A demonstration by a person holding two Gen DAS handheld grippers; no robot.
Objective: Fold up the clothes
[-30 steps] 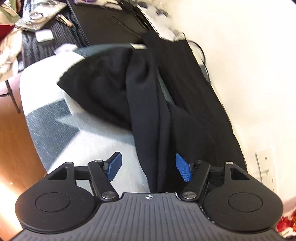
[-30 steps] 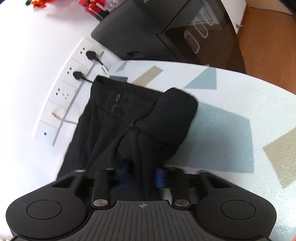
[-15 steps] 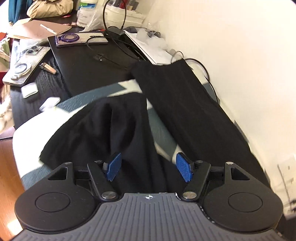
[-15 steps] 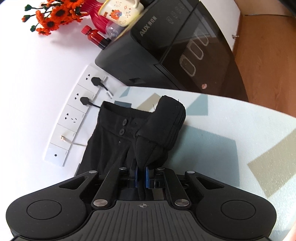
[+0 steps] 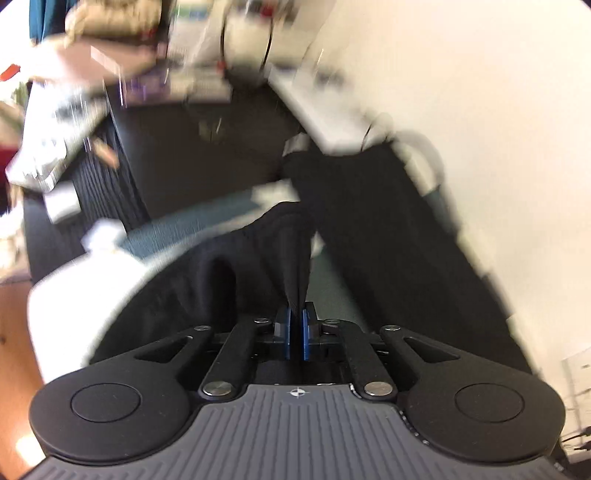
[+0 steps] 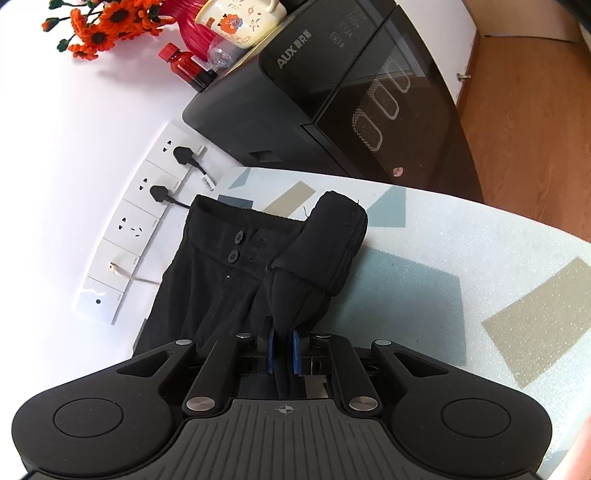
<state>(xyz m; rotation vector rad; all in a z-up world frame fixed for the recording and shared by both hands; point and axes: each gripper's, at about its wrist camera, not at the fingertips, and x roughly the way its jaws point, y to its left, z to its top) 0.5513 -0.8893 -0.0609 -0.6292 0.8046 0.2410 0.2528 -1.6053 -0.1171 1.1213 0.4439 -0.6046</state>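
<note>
Black trousers (image 6: 221, 280) lie along the wall on a patterned white table (image 6: 480, 280), their buttoned waistband at the far end in the right wrist view. My right gripper (image 6: 283, 350) is shut on a fold of the black fabric, and a rolled part (image 6: 332, 243) of the cloth rises from its blue pads. In the blurred left wrist view the trousers (image 5: 388, 236) stretch away along the wall, and my left gripper (image 5: 294, 334) is shut on a raised ridge of the same black cloth.
A black AUX appliance (image 6: 351, 92) stands past the table's end, with a cup, red bottle and orange flowers (image 6: 107, 26) on top. Wall sockets (image 6: 140, 221) with plugged cables run beside the trousers. A cluttered black desk (image 5: 184, 147) lies beyond the left gripper. Wooden floor (image 6: 524, 129) lies to the right.
My left gripper has gone from open around the cloth to shut on it, and has lifted and swung toward the desk. My right gripper kept its grip and the far end of the table came more into view.
</note>
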